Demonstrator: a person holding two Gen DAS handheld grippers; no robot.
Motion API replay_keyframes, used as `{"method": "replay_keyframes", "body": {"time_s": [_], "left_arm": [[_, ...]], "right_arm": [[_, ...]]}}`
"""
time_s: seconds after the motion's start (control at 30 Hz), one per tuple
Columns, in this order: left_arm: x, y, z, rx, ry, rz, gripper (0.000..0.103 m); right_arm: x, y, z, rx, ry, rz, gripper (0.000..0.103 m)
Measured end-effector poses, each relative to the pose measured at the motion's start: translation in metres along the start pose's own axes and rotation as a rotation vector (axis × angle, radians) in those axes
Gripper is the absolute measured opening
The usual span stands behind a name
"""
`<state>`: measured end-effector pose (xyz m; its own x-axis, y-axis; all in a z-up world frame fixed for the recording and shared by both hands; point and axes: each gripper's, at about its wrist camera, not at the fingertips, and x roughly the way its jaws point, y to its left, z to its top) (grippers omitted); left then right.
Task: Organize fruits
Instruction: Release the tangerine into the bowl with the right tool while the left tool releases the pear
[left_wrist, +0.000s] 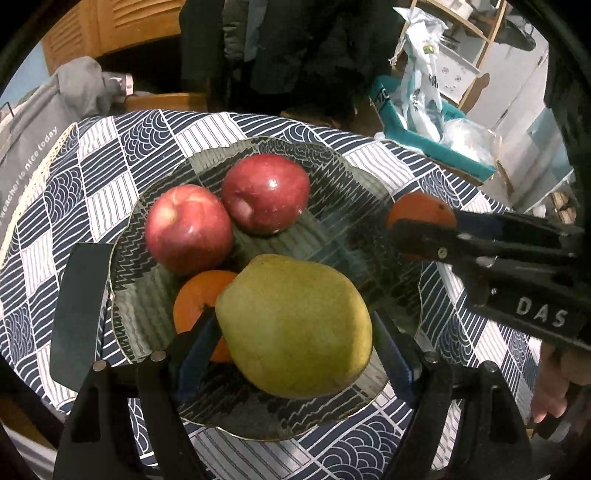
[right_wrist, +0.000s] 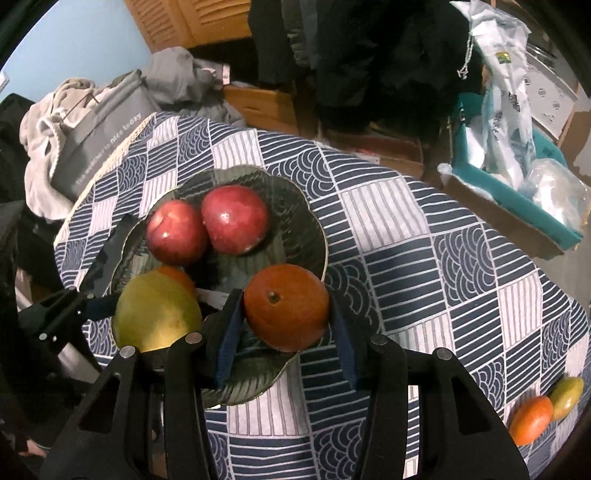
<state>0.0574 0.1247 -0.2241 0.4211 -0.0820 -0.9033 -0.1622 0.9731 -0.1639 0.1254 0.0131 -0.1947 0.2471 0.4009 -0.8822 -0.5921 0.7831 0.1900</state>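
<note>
A dark ribbed glass plate (left_wrist: 332, 206) on the patterned tablecloth holds two red apples (left_wrist: 188, 229) (left_wrist: 266, 192) and an orange (left_wrist: 195, 302). My left gripper (left_wrist: 295, 317) is shut on a large yellow-green pear (left_wrist: 295, 328), held just over the plate's near side. In the right wrist view my right gripper (right_wrist: 284, 299) is shut on another orange (right_wrist: 286, 306) above the plate's (right_wrist: 295, 206) right rim. That gripper (left_wrist: 402, 236) reaches in from the right in the left wrist view, with its orange (left_wrist: 417, 206) partly hidden.
A loose orange (right_wrist: 532, 419) and a small yellow-green fruit (right_wrist: 565, 397) lie near the table's right front edge. A dark flat slab (left_wrist: 81, 314) stands by the plate's left rim. Grey bag (right_wrist: 99, 136), clothes and a teal box (right_wrist: 517, 199) crowd the far side.
</note>
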Motion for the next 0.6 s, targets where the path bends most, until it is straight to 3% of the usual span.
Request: {"method": "replay_keyframes", "body": {"time_s": [0.4, 0.6], "left_arm": [[0.002, 0.001, 0.000, -0.009, 0.017, -0.001, 0.084], [-0.001, -0.001, 0.000, 0.001, 0.016, 0.007, 0.084]], "right_arm": [[0.014, -0.003, 0.000, 0.038, 0.042, 0.040, 0.048], [0.006, -0.006, 0.005, 0.070, 0.009, 0.075, 0.062]]}}
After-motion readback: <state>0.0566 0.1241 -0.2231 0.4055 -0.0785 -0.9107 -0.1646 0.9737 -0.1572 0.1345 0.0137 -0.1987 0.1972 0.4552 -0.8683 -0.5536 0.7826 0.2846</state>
